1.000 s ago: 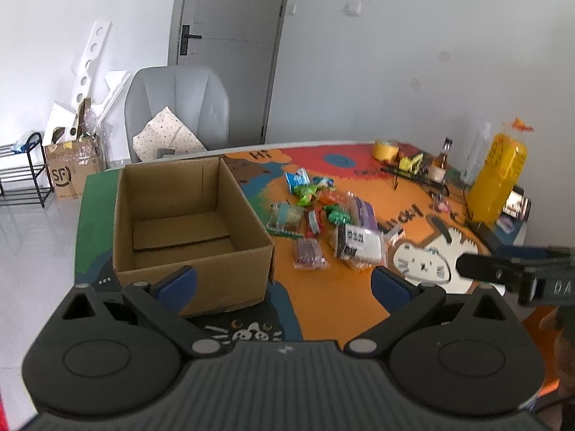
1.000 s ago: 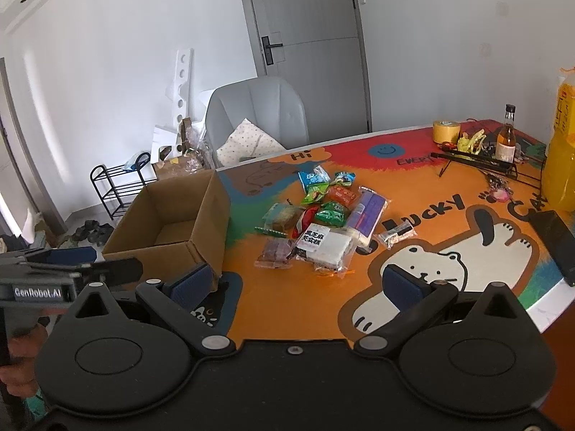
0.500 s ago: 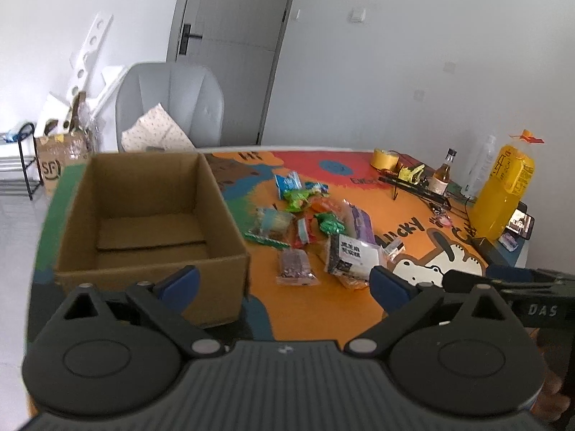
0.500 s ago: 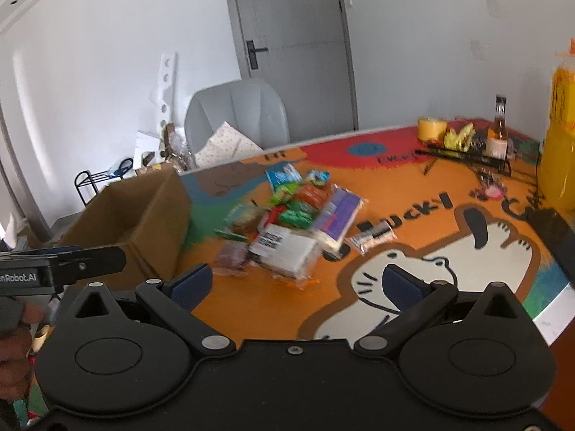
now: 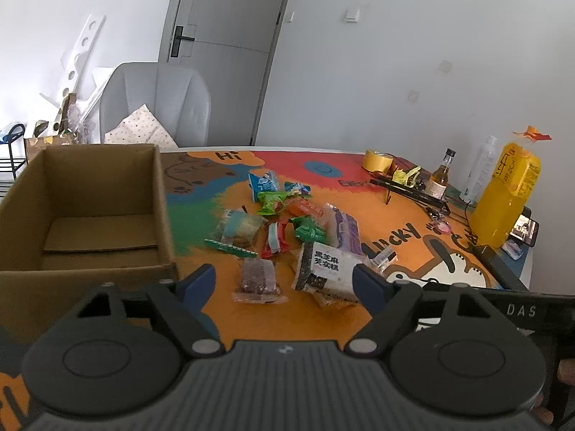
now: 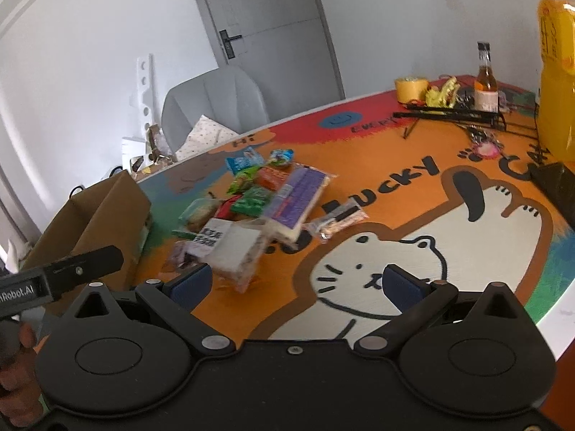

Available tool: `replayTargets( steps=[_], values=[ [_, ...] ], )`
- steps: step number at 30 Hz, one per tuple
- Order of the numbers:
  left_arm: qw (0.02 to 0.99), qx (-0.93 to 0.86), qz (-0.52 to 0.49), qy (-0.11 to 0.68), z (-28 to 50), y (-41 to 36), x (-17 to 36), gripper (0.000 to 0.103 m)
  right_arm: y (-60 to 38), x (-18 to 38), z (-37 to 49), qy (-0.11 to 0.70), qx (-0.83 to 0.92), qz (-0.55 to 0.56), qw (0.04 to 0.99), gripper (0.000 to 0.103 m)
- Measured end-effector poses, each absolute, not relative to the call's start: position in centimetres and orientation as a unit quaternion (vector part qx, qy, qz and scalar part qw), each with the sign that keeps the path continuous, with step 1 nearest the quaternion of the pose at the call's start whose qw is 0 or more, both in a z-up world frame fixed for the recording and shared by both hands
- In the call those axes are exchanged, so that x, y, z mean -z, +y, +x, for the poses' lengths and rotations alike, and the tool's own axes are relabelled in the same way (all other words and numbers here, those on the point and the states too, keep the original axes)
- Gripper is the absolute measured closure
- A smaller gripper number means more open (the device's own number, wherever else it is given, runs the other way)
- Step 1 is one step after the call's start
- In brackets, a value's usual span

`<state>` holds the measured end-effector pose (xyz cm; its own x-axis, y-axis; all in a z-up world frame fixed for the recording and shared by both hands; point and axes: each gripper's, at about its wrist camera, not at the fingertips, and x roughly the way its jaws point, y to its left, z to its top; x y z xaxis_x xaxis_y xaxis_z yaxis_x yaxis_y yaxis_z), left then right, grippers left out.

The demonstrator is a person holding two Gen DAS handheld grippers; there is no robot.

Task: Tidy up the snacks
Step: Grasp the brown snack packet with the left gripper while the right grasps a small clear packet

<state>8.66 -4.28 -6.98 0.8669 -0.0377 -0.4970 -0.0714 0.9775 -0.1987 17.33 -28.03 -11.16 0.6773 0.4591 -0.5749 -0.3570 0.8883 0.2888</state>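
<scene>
**A:** What's in front of you, biggest first?

**B:** The cardboard box (image 5: 86,215) stands open and empty at the left of the table (image 5: 413,231). Just beside it on the right lies the heap of snacks (image 5: 287,230). Nearest me are the white sesame-cake packet (image 5: 329,269) and the small dark bar (image 5: 256,276).

**A:** And your jaws?

**B:** My left gripper (image 5: 284,278) has just been closing in from its widest. It is still well apart and holds nothing, the dark bar showing between the tips but not touched. My right gripper (image 6: 296,280) is spread wide and empty, hovering over the cat drawing, the white packet just off its left finger.

**A:** How should the pick go?

**B:** I'd take the dark bar first. It lies flat, its long axis running away from me, slightly leaning. So I judge I should come down with one finger at each long side, pinch the wrapper's body and not the crimped end, and avoid dragging the white packet along.
</scene>
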Motion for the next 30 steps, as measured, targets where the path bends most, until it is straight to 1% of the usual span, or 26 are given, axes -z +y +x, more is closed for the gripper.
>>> replayTargets(
  steps=[4, 5, 7, 8, 9, 11, 15, 20, 26, 30],
  values=[
    [0.962, -0.015, -0.092, 0.256, 9.5, -5.3, 7.4, 0.036, -28.8, 11.8, 18.5, 0.342, -0.221, 0.092, 0.909, 0.000],
    [0.962, -0.016, -0.093, 0.257, 9.7, -5.5, 7.5, 0.037, -28.9, 11.9, 18.7, 0.342, -0.221, 0.094, 0.909, 0.000],
    [0.960, -0.026, -0.097, 0.260, 10.3, -5.6, 7.8, 0.044, -29.0, 12.0, 19.0, 0.339, -0.221, 0.093, 0.910, 0.000],
    [0.959, -0.033, -0.100, 0.262, 10.6, -5.5, 7.9, 0.045, -28.9, 12.1, 19.2, 0.337, -0.218, 0.092, 0.911, 0.001],
    [0.958, -0.038, -0.103, 0.264, 10.8, -5.4, 8.0, 0.048, -29.0, 12.2, 19.5, 0.336, -0.218, 0.093, 0.911, 0.001],
    [0.956, -0.048, -0.106, 0.268, 11.4, -5.2, 8.3, 0.053, -29.0, 12.4, 20.0, 0.338, -0.220, 0.094, 0.910, 0.007],
    [0.951, -0.062, -0.110, 0.282, 12.7, -4.7, 8.9, 0.057, -28.8, 12.7, 21.2, 0.343, -0.225, 0.094, 0.907, 0.010],
    [0.946, -0.065, -0.099, 0.301, 14.4, -4.8, 9.5, 0.057, -28.1, 13.2, 23.3, 0.356, -0.227, 0.096, 0.901, 0.025],
    [0.936, -0.074, -0.082, 0.333, 16.7, -5.0, 10.3, 0.057, -27.5, 14.0, 25.4, 0.372, -0.221, 0.106, 0.895, 0.030],
    [0.930, -0.083, -0.071, 0.351, 17.7, -5.2, 11.3, 0.057, -27.2, 14.6, 26.5, 0.380, -0.206, 0.109, 0.895, 0.031]
  ],
)
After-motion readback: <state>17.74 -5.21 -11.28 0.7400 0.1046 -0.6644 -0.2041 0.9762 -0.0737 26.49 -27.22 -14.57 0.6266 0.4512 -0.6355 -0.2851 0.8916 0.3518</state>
